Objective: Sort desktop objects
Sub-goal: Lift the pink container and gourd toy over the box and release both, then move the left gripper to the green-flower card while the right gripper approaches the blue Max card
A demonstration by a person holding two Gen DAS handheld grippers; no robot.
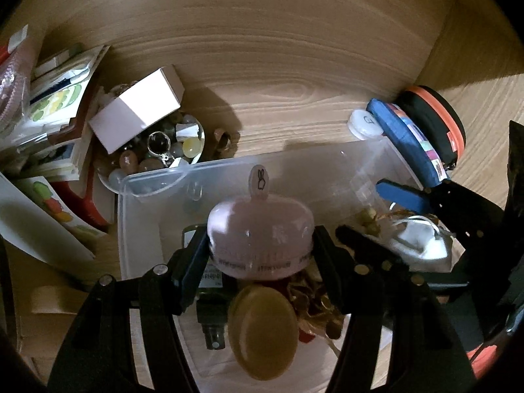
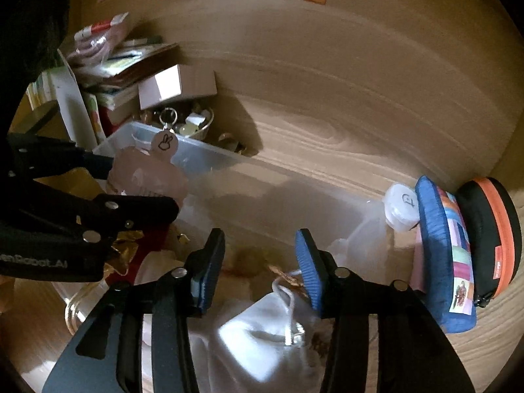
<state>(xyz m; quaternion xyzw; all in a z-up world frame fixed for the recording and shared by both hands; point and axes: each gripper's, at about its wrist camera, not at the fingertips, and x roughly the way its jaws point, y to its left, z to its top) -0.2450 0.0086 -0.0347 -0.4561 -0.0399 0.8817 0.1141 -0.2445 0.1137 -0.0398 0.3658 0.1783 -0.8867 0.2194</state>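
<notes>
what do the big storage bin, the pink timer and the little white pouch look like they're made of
Storage bin: clear, slightly frosted plastic; the desk shows through its walls.
Pink timer: smooth, glossy plastic by its soft highlights, likely hard.
White pouch: soft matte fabric, wrinkled, with a drawstring cord.

Wood desk (image 1: 278, 75) — clear bin (image 1: 157, 177), bead bowl (image 1: 154, 150), white cap (image 1: 363, 124), pouches (image 2: 448, 255), paper stack (image 1: 55, 111).

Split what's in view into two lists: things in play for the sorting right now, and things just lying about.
In play:
- left gripper shut on pink domed timer
- right gripper, open
- white drawstring pouch
- clear plastic bin

Lying about:
- white cardboard box
- blue patchwork pouch
- black-and-orange round zip case
</notes>
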